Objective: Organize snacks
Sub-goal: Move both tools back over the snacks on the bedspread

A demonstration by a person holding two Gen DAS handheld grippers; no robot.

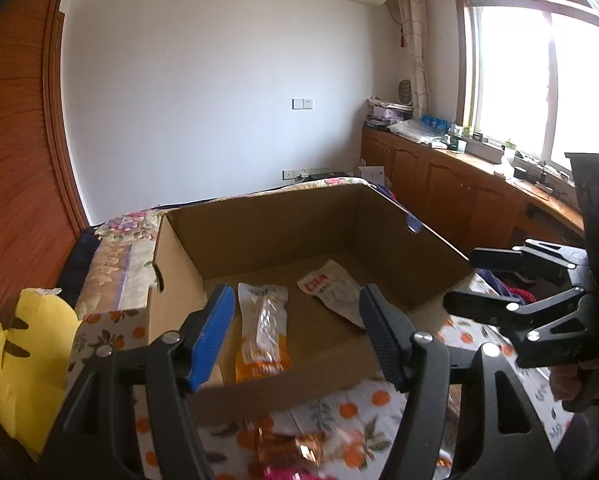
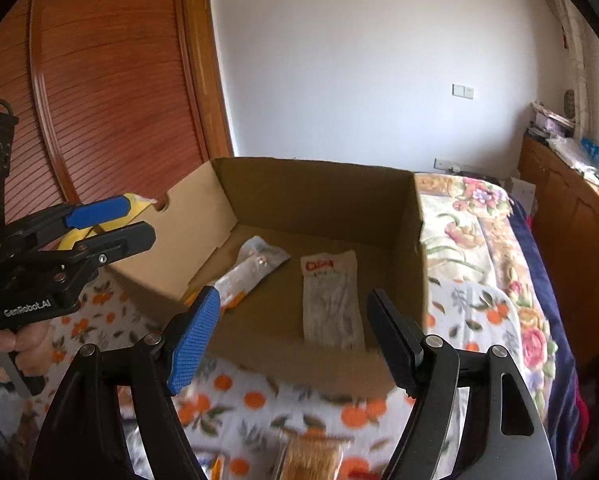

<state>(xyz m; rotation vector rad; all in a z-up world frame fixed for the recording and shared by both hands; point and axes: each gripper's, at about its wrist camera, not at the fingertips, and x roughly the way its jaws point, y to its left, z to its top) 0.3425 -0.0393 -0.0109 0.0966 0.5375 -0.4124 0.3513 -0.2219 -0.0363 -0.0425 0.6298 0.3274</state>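
Carrier: a bed [image 2: 479, 240] with an orange-print cover; the cardboard box [image 1: 259, 216] stands open on it.
Box contents: two snack packets lie flat on the box floor, apart from each other.
Orange packet [image 1: 263, 332]: clear and orange, along the box's left wall, reaching toward its near edge.
White packet [image 2: 329, 300]: red print at its far end, lying toward the box's right wall.
Left gripper [image 1: 295, 332]: jaws released, nothing between them, held over the near edge of the box.
Right gripper [image 2: 291, 336]: jaws released and empty, over the box's near edge.
Loose snacks: blurred wrappers on the bed in front of the box, below the grippers; a tan packet [image 2: 311, 456] and a coppery one [image 1: 295, 448].
Beside the box: a yellow plush toy [image 1: 27, 360] at the bed's left edge.
Hands: a person's hand [image 2: 15, 344] grips the left gripper's handle.
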